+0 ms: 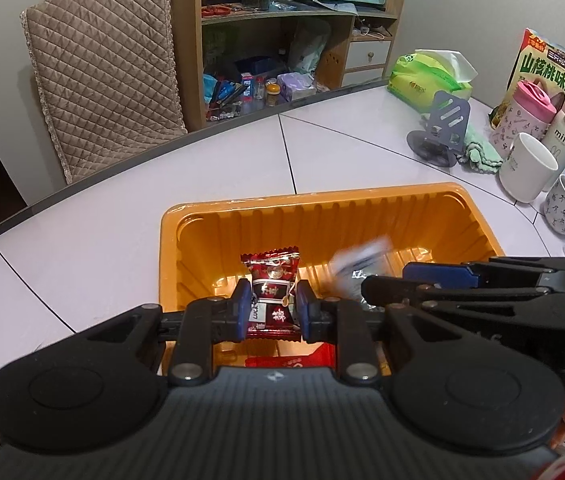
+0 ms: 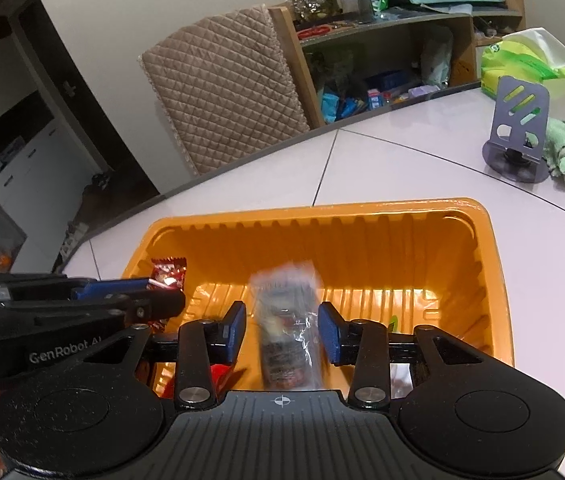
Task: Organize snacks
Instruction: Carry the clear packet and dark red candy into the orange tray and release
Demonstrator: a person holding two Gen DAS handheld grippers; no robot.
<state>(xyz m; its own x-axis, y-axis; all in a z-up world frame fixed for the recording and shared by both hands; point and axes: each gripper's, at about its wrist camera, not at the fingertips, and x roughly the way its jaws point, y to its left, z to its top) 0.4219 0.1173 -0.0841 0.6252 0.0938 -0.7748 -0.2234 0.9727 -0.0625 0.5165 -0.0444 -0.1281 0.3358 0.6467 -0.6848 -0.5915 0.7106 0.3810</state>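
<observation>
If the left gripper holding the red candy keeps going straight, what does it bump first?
Probably the floor of the orange tray: the left gripper, shut on the red candy, points down into it. Depth is hard to judge.

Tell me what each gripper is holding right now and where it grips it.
The left gripper pinches the red candy packet across its middle. The right gripper holds nothing: the clear packet sits loose between its open pads.
</observation>
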